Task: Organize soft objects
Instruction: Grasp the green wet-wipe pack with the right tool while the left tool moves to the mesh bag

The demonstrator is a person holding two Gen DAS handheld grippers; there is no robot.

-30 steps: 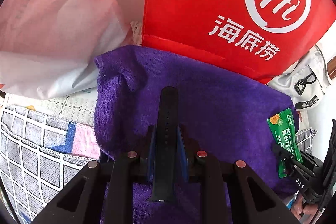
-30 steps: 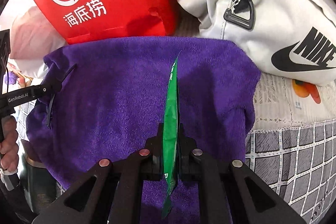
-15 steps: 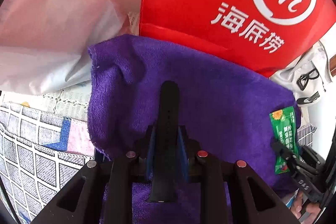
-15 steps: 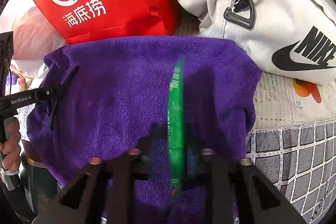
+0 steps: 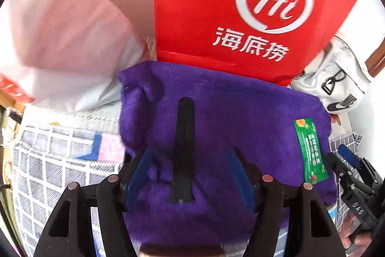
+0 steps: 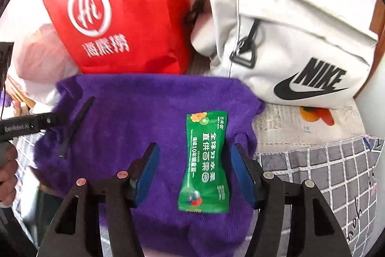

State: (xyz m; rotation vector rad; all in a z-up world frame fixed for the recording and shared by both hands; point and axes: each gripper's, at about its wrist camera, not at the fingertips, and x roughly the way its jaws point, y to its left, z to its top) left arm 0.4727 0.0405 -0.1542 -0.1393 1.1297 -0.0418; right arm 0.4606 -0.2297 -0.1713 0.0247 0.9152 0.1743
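A purple towel lies spread over a raised surface; it also shows in the right wrist view. A black strap lies flat on it between the open jaws of my left gripper. A green snack packet lies flat on the towel between the open jaws of my right gripper. The packet shows at the towel's right edge in the left wrist view. The strap shows at the towel's left in the right wrist view.
A red paper bag stands behind the towel. A white Nike bag sits at the back right. A pink and white plastic bag lies at the back left. A checked cloth covers the surface around.
Both grippers have opened. The strap left my left gripper and the green packet left my right gripper; both now lie flat on the towel. Both views pulled back slightly.
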